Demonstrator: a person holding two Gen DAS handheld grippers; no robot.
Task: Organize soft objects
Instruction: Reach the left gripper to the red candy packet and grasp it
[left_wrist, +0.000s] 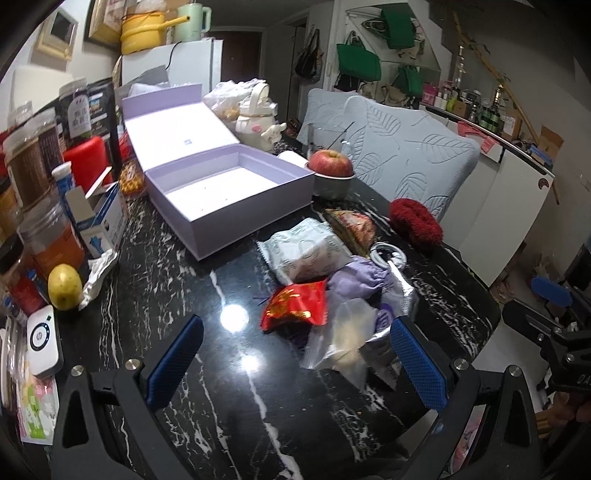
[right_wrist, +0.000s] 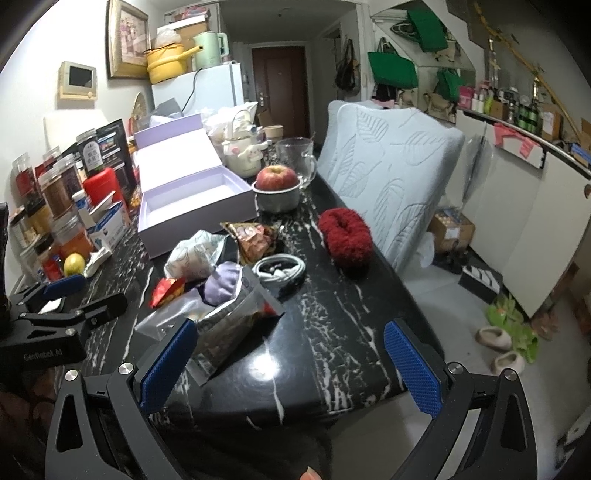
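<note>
An open, empty lilac box (left_wrist: 236, 192) (right_wrist: 192, 206) stands on the black marble table (left_wrist: 221, 369) (right_wrist: 332, 332). In front of it lies a heap of soft things: a pale tissue pack (left_wrist: 306, 254) (right_wrist: 192, 254), a red pouch (left_wrist: 295, 306) (right_wrist: 166, 290), a lilac cloth (left_wrist: 358, 275) (right_wrist: 221, 282), a clear bag (left_wrist: 347, 336), a foil bag (right_wrist: 236, 325). A red fluffy scrunchie (left_wrist: 415, 221) (right_wrist: 343, 232) lies apart to the right. My left gripper (left_wrist: 295, 362) is open and empty before the heap. My right gripper (right_wrist: 291, 362) is open and empty, its left finger beside the foil bag.
An apple in a metal bowl (left_wrist: 330, 170) (right_wrist: 277, 184) and a glass mug (right_wrist: 297, 157) stand behind the heap. A coiled white cable (left_wrist: 388, 256) (right_wrist: 280, 269) lies there. Jars and boxes (left_wrist: 44, 184) crowd the left edge. A leaf-patterned chair (left_wrist: 399, 155) (right_wrist: 391, 166) stands on the right.
</note>
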